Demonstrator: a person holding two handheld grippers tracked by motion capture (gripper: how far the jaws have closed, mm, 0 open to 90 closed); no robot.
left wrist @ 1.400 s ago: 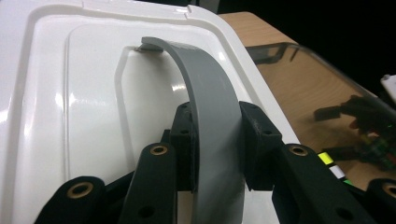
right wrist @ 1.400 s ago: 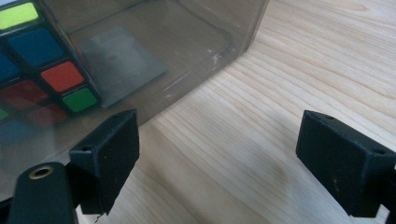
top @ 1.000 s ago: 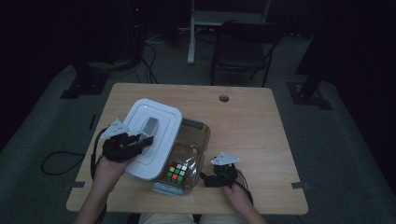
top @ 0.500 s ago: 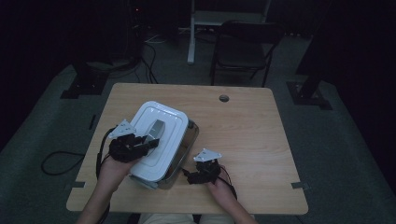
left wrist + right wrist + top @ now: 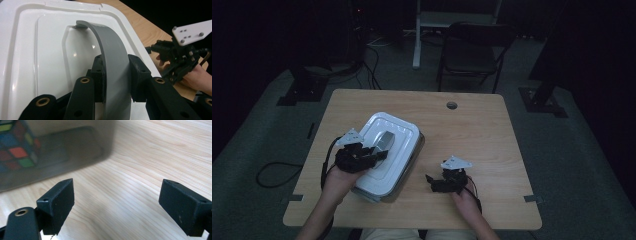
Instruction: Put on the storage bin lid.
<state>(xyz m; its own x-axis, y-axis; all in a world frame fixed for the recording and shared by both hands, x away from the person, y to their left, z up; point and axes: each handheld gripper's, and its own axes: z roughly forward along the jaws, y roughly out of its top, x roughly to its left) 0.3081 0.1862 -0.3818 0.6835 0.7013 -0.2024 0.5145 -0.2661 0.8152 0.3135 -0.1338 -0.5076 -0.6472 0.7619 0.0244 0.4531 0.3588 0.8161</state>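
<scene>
A white lid (image 5: 398, 126) with a grey arched handle (image 5: 387, 140) sits over a clear plastic box (image 5: 417, 150) on the wooden table (image 5: 492, 130). My left gripper (image 5: 379, 152) comes in from the left and is shut on that handle. In the left gripper view the handle (image 5: 110, 42) passes between the two black pads of my left gripper (image 5: 115, 80), above the lid (image 5: 50, 50). My right gripper (image 5: 433, 182) rests low over the table just right of the box, open and holding nothing. In the right gripper view the open right gripper (image 5: 117, 202) faces the box wall (image 5: 75, 145), with a colour cube (image 5: 17, 152) inside.
A cable hole (image 5: 452, 105) lies near the table's far edge. Beyond the table stand a dark chair (image 5: 472, 55) and equipment stands on the floor. The right half of the tabletop is bare wood.
The lid, held off to the left with the cube exposed, has shifted right and now covers the box. My right gripper went to the box's side and has drawn back to the right.
</scene>
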